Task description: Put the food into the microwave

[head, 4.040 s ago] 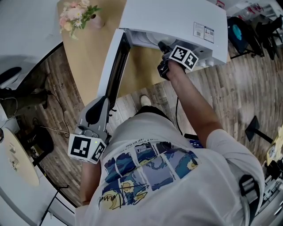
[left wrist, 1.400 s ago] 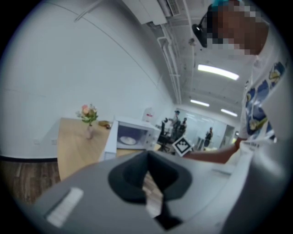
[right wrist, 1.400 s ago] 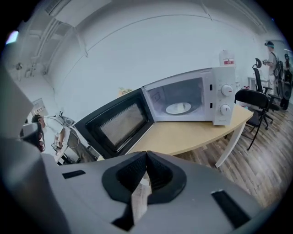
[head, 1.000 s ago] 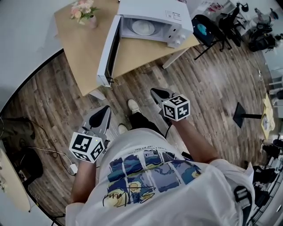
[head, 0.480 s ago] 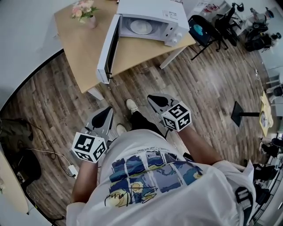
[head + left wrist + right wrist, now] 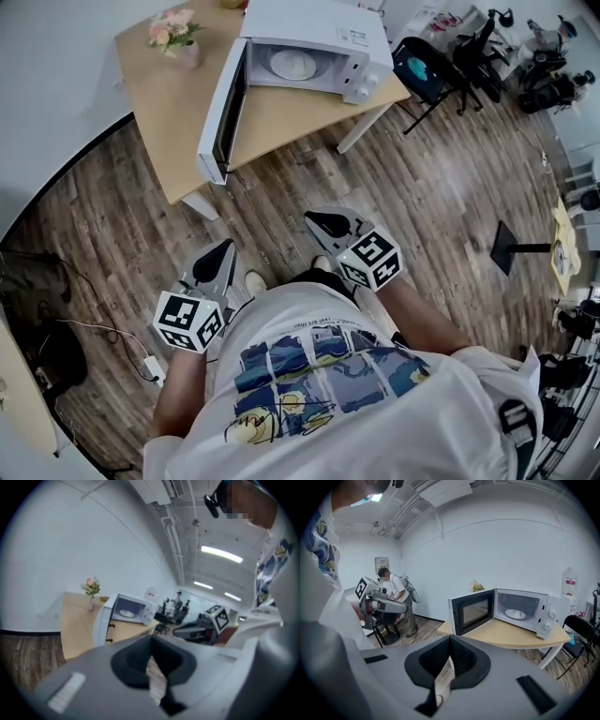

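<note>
Microwave (image 6: 314, 23): on worktop (image 6: 169, 103) at 12 o'clock, door (image 6: 222, 108) open, white disc (image 6: 293, 64) inside | left claw (image 6: 225, 248): clenched, empty, 7 o'clock | right claw (image 6: 315, 221): clenched, empty, mid-frame

microwave (image 6: 309, 23) back cut off, plate (image 6: 292, 64) contents — too small

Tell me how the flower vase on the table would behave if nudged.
The flower vase would probably tip easily: narrow base, wide bouquet above. It looks small beside the microwave, so likely light. Its material is unclear; possibly breakable.
</note>
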The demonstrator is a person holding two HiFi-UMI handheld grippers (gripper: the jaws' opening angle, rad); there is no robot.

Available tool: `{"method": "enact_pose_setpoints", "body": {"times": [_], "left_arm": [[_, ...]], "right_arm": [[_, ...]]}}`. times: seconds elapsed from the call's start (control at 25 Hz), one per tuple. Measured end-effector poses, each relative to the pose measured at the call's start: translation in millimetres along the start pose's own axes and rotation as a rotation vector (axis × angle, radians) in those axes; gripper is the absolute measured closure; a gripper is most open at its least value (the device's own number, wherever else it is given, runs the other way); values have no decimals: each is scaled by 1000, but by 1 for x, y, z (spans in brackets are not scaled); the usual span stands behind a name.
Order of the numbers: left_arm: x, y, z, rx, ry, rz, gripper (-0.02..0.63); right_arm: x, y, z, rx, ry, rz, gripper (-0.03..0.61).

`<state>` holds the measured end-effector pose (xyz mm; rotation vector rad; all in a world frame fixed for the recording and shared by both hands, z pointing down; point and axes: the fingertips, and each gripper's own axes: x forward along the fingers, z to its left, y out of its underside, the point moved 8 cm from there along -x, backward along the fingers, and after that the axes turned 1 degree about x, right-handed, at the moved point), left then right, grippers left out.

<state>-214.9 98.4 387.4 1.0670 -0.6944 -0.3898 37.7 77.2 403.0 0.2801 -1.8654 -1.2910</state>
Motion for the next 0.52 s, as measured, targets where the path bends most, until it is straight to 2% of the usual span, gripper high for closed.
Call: {"method": "enact_pose_setpoints", "body": {"times": [0.2,0.52], "left_arm": [[27,-4,-20,9,-29,24,609],[97,-26,-79,47,30,17,609]], "right_arm": [[-19,-1,-25,-8,-13,-24,572],[-64,17,-80,9,-10,-26,572]]}}
